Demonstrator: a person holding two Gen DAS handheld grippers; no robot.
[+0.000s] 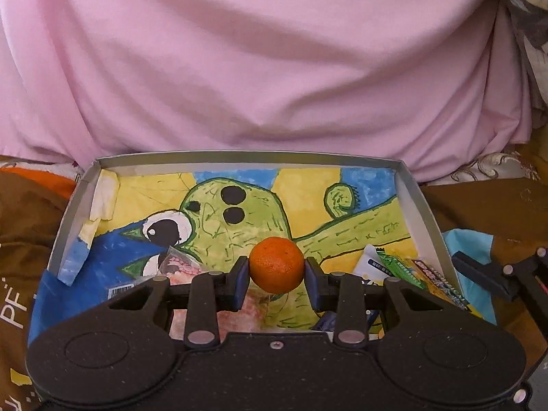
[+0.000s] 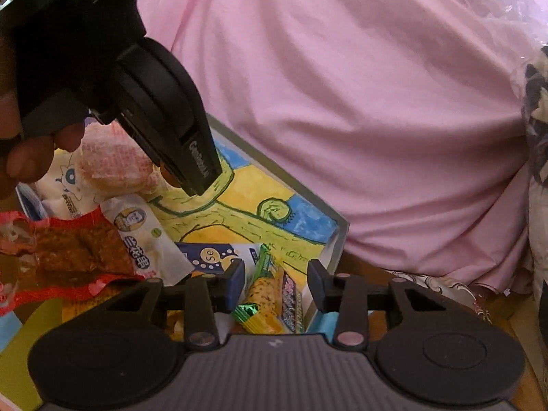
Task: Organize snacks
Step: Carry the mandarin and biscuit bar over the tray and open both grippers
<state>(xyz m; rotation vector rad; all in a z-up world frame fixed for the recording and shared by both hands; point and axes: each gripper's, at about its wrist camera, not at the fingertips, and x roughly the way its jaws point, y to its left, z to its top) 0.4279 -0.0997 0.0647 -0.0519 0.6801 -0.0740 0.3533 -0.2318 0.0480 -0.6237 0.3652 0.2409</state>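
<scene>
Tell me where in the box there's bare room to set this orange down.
The far half of the box is bare: the painted floor between the back wall and the orange, held by the left gripper. Crowded: the near right corner with the green packet, and the near left with the clear packet.

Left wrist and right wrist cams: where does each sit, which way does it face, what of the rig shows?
Left wrist: on the left gripper, looking along its fingers over the box; orange between its pads; the right gripper shows at the right edge.
Right wrist: on the right gripper, open, aimed at snack packets in the box's corner; the left gripper and a hand show upper left.
Shared: the box with the green drawing, the pink cloth behind it.
</scene>
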